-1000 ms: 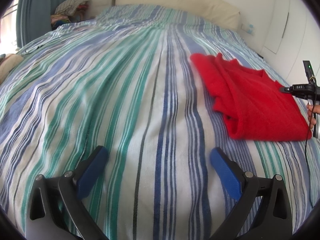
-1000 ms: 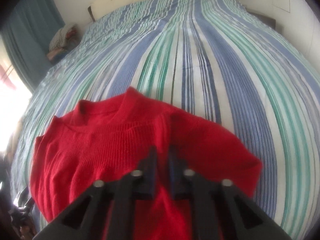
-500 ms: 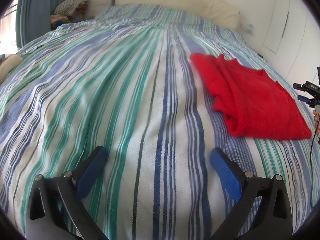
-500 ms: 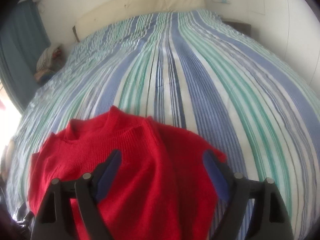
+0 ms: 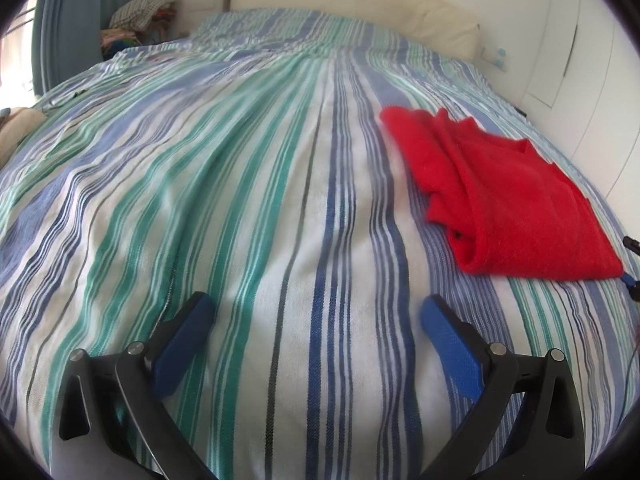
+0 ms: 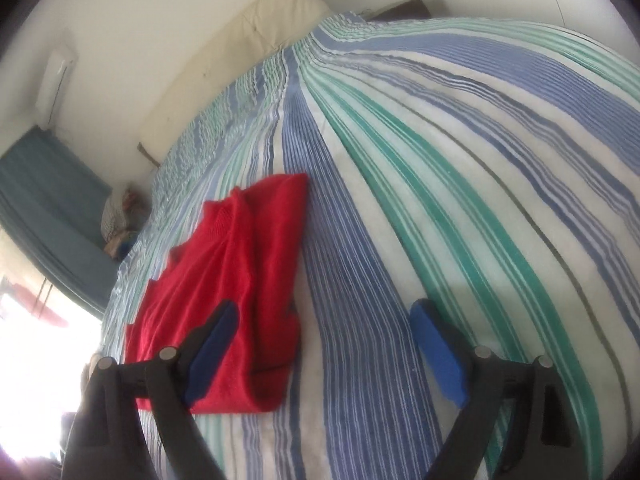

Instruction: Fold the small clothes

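Left gripper (image 5: 316, 330) hangs over bare bedspread (image 5: 240, 200), jaws spread wide, nothing between the blue pads (image 5: 182, 344); only striped cloth shows in the gap. To its right, in the left wrist view, the red knit sweater (image 5: 504, 200) lies folded into a rough rectangle on the bed, well apart from this gripper and toward the bed's right side. Rolled fold edge faces the camera, ribbed collar toward the headboard (image 5: 360, 4). Further right, right gripper (image 6: 322, 350): jaws wide and opening, pads clear of the fabric; its left pad sits over the sweater's (image 6: 224, 280) near corner in the picture, though contact cannot be told, and the right pad is over bare stripes. Nothing is held. Handling judgement: the knit looks soft, limp and light, with no stiffness to hold a shape once lifted; layers will likely slide over each other and sag from any single pinch point. The fuzzy surface should give the pads good friction, so slipping seems a minor concern; not fragile, but loose yarn may snag or stretch. Best hold, as I read it: pinch through all layers at the thick rolled edge, one gripper at each near corner, so that the stack moves as one and the fold does not open.
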Motion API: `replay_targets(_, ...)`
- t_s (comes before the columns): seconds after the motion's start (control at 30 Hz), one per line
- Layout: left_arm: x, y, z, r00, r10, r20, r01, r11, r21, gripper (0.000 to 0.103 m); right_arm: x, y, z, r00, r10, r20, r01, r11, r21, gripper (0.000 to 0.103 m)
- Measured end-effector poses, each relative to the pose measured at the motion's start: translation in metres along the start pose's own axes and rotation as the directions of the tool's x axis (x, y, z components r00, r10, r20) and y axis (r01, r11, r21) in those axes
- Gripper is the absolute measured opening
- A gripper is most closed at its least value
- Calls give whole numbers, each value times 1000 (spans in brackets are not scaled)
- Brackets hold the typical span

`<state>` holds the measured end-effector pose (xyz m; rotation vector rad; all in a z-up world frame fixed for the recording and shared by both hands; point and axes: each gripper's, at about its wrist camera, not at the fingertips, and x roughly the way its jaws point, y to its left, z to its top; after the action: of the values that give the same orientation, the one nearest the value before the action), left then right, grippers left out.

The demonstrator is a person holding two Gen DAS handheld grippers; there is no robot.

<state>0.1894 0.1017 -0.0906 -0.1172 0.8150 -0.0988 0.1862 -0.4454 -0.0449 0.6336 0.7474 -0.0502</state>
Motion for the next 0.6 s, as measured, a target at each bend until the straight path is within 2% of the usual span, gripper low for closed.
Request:
replay_targets(0.27, -1, 1, 0, 1000, 1, 0, -1, 1000, 0, 103, -3, 8, -5, 998, -35, -43, 34, 999, -32, 87)
replay_targets(0.43, -1, 1, 0, 1000, -1, 1, 1, 1000, -2, 103, 0, 19, 4, 998, 5, -60, -6, 1000, -14, 87)
replay_targets(0.6, -1, 2, -1, 1000, -2, 2, 2, 1000, -3, 103, 5, 32, 37, 996, 83, -35, -81, 995, 50, 88)
